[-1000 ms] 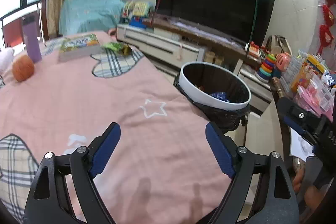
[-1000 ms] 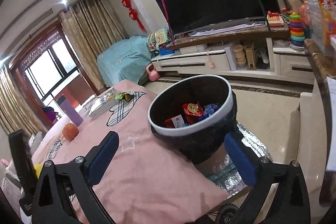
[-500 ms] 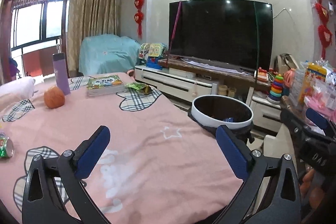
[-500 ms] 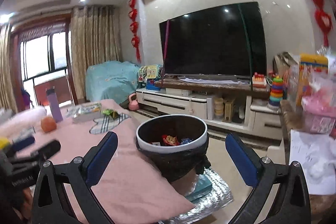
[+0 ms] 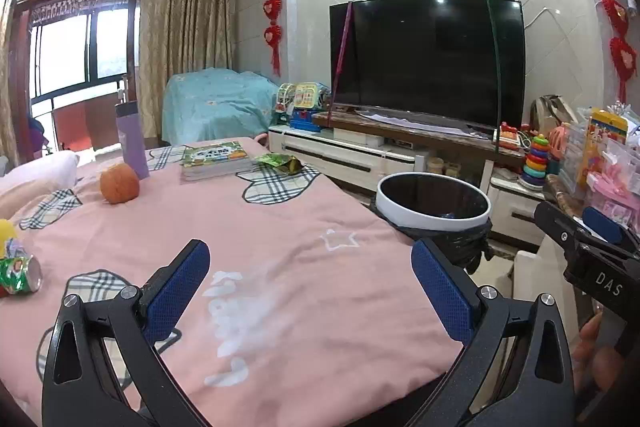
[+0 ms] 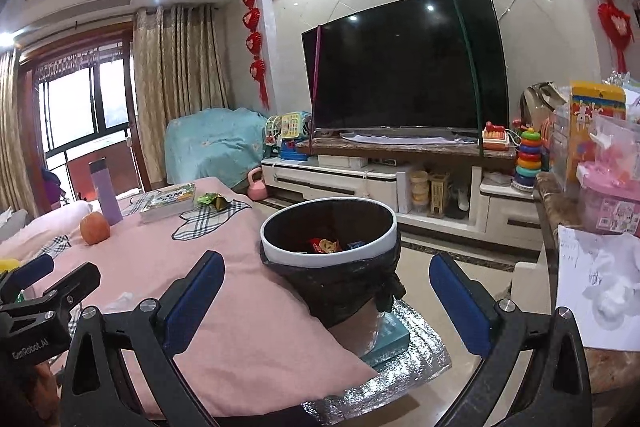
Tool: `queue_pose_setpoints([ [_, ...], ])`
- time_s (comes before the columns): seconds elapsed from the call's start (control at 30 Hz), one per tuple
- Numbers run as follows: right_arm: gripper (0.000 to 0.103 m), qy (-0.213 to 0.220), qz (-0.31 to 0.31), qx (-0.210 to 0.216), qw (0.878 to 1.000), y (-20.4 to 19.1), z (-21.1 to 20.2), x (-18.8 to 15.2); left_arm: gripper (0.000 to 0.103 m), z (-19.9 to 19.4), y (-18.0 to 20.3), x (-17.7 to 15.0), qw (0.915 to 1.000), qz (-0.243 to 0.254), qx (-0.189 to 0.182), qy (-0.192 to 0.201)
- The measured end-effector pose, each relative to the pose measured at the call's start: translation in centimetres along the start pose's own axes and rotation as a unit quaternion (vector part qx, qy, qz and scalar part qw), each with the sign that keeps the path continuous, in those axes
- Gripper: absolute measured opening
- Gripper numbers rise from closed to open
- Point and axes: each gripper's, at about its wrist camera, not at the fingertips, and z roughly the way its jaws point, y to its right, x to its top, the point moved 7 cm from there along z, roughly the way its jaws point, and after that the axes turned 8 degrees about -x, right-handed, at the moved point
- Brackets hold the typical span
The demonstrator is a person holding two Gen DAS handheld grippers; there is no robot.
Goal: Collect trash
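A round trash bin (image 5: pixel 404 217) with a white rim and black liner stands at the right edge of the pink bedspread (image 5: pixel 280 227). In the right wrist view the bin (image 6: pixel 320 261) holds red and blue wrappers (image 6: pixel 326 246). A crushed green can (image 5: pixel 18 275) lies at the far left of the bed. A green wrapper (image 5: pixel 280 163) sits beside a book (image 5: pixel 214 157) at the far end. My left gripper (image 5: pixel 310 291) hovers open over the bedspread with nothing between its pads. My right gripper (image 6: pixel 328 303) is open and empty in front of the bin.
An orange ball (image 5: pixel 119 183) and a purple bottle (image 5: pixel 130 139) stand on the far left of the bed. Behind the bin are a TV stand (image 6: pixel 360 183) and a large TV (image 6: pixel 404 67). A cluttered counter (image 6: pixel 592 267) with paper lies right. A silver mat (image 6: pixel 400 359) lies under the bin.
Both views have tilted up from the bedspread and the bin to a more level look across the room. The left jaws have spread wider. The bin now sits farther off in both views.
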Motion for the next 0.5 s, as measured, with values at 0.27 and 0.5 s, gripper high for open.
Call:
queue_pose_setpoints([
  [0.27, 0.103, 0.005, -0.004, 0.003, 1.0, -0.33, -0.57, -0.04, 0.103, -0.33, -0.56, -0.05, 0.9999, -0.009, 0.009, -0.001],
  [0.5, 0.103, 0.004, -0.003, 0.007, 1.0, -0.48, -0.63, 0.08, 0.103, -0.59, -0.59, 0.07, 0.9999, -0.009, 0.01, 0.004],
])
